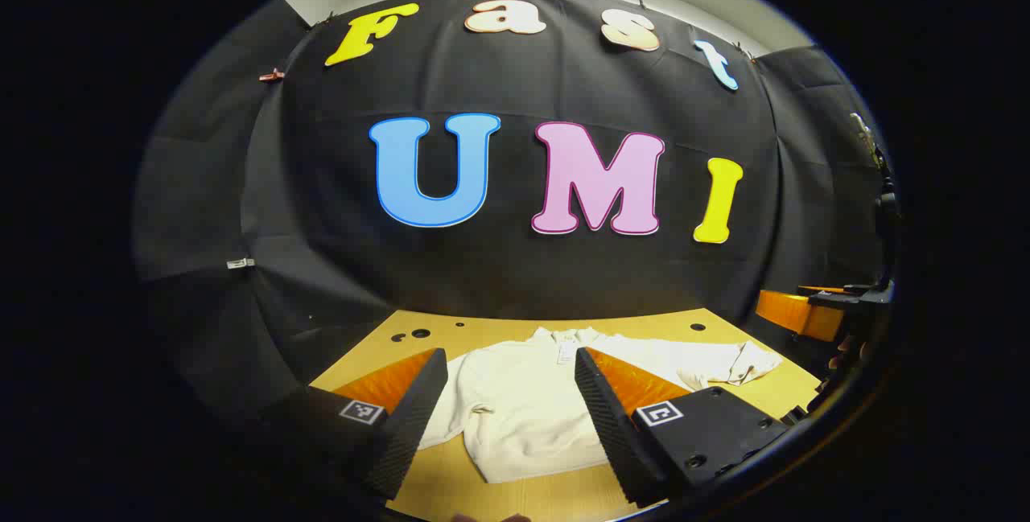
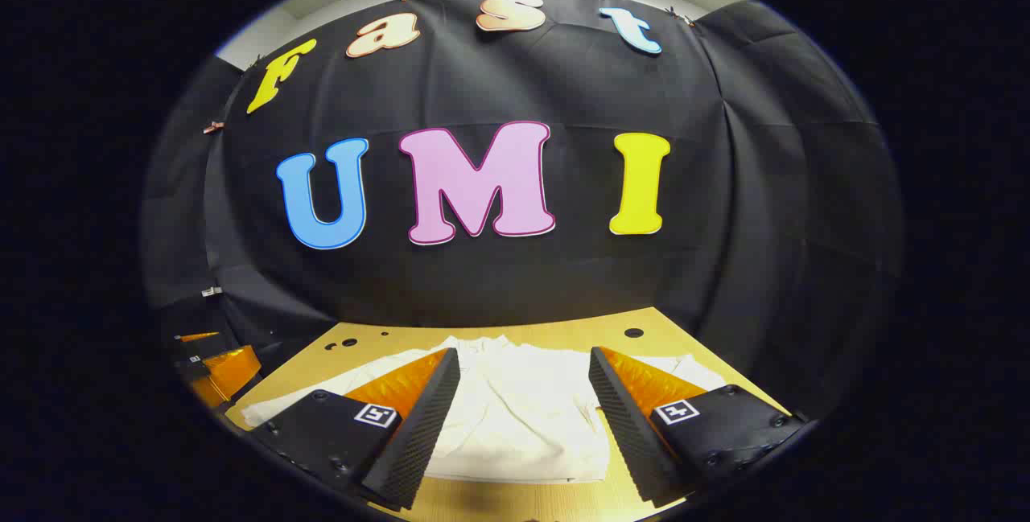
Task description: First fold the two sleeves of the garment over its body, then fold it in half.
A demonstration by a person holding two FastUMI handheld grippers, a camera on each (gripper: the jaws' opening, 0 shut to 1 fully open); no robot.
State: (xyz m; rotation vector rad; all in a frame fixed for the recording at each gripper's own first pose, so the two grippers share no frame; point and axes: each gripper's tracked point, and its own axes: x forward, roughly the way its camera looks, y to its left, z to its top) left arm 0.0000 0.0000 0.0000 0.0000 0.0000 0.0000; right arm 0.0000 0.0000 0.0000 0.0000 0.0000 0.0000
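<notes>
A: Status of the folds?
B: None done. The cream sweatshirt [image 1: 523, 417] lies flat on the wooden table [image 1: 724, 321], sleeves still spread out.
A: Your grippers?
B: Left gripper [image 1: 511, 417] and right gripper [image 2: 523, 417] hover above its body, jaws spread, gripping nothing.

Across the lower middle of both views we see a light wooden counter [image 1: 523, 498] with small dark round holes [image 1: 420, 334] toward its far edge, black cloth wall [image 2: 515, 281] behind.

Bare table [image 1: 555, 498] lies free just before the garment [image 1: 523, 409].
</notes>
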